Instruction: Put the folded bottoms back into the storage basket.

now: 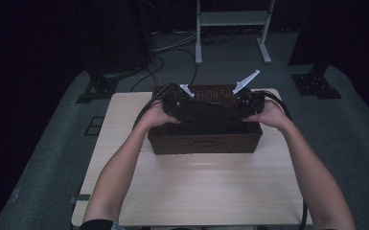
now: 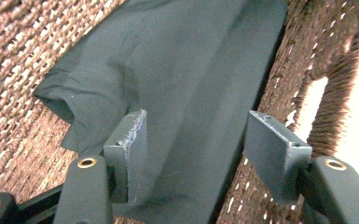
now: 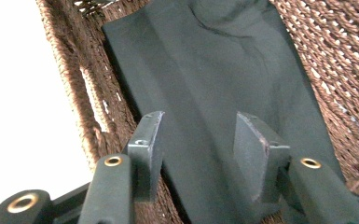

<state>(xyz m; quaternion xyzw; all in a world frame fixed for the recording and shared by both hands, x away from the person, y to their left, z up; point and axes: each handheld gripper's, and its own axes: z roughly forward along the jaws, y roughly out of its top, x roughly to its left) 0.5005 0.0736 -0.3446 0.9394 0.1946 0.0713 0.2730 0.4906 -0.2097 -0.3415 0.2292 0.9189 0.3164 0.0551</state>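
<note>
A brown woven basket [image 1: 203, 143] stands at the far middle of the light wood table [image 1: 196, 191]. Inside it lies a dark folded garment [image 2: 182, 56], flat on the basket's bottom, also in the right gripper view [image 3: 200, 60]. My left gripper [image 1: 187, 108] reaches in from the basket's left end and my right gripper [image 1: 239, 109] from its right end. The left gripper [image 2: 196, 121] is open just above the cloth, its pads apart and pinching nothing. The right gripper [image 3: 198, 119] is likewise open over the garment, with nothing between its pads.
The basket's woven wall [image 2: 9, 70] and a handle opening [image 2: 317, 107] stand close beside the jaws. Beyond the table are a white metal frame [image 1: 232, 19], cables on the floor [image 1: 172, 48] and black stand bases at left [image 1: 98, 88] and right [image 1: 316, 84].
</note>
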